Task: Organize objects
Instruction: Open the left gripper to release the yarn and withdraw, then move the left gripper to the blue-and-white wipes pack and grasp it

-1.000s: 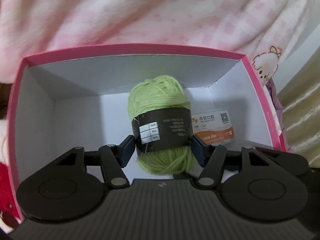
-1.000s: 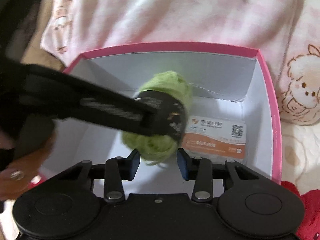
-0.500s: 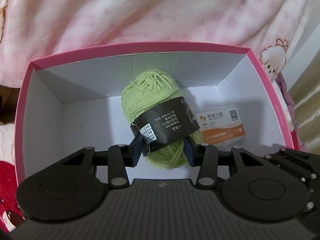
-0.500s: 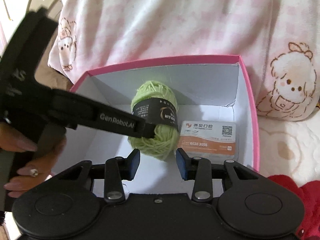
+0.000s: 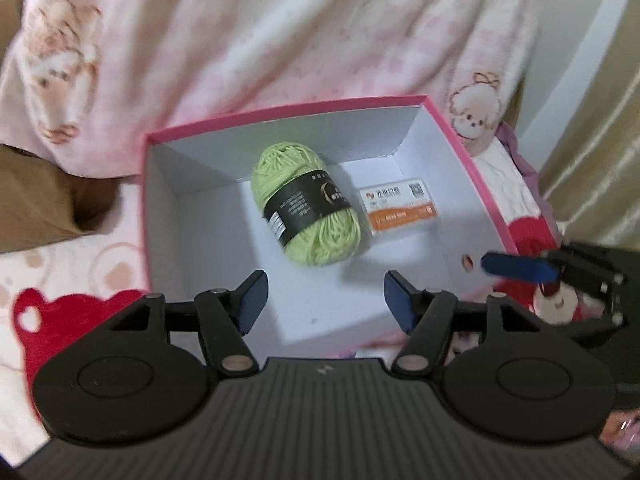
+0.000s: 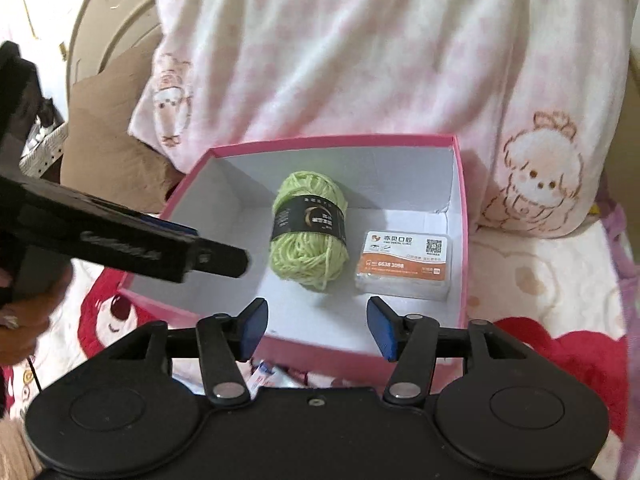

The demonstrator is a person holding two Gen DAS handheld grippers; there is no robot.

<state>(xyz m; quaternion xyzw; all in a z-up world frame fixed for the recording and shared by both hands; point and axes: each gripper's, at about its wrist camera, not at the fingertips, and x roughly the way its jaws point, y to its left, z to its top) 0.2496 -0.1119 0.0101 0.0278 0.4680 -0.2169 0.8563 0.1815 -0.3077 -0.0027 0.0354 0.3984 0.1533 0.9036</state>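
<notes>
Yarn dropped in box, both claws backed off and empty.

Lying free now on the white floor of the pink box (image 6: 460, 240): green yarn (image 6: 307, 236), tilted, black band around the middle, just at 9 o'clock of the orange card pack (image 6: 403, 266), perhaps touching it, hard to tell. A second ago clamped between the left gripper's (image 5: 324, 300) pads; since then released, jaws just opened, nothing between them, claw pulled up and away toward 6 o'clock of the yarn. Right gripper (image 6: 316, 326) likewise just spread wider, empty, hovering over the box's near wall. Seen from the right wrist, left claw at 9 o'clock of the yarn, clear of it. Judged: this item stowed; free to fetch the next, maybe the small packets glimpsed under the right claw.
</notes>
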